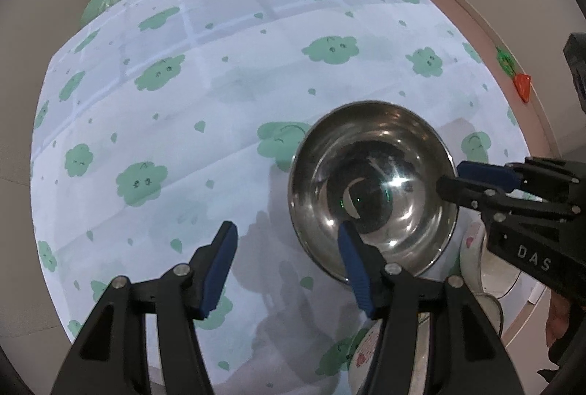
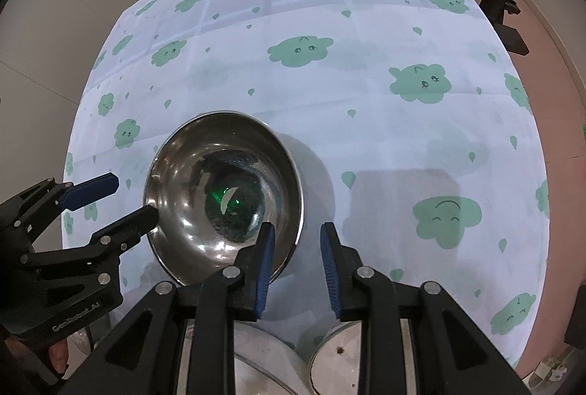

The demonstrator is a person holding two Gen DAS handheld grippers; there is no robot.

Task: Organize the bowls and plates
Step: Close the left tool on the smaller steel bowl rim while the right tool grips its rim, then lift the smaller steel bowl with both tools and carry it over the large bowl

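Right tongs [image 2: 298, 261], narrowly parted, straddle the steel bowl's [image 2: 223, 175] near rim, lower centre of the counter [image 2: 366, 124]; left tongs [image 1: 289, 267] gape wide at its left rim. Uneven closing could tip or skid the slick bowl

A white dish [image 1: 472, 248] with a red print sits mostly hidden behind the right hand-held gripper [image 1: 452, 181]. Two round steel pieces [image 2: 337, 362] are cut off at the right wrist view's bottom edge; their type is unclear
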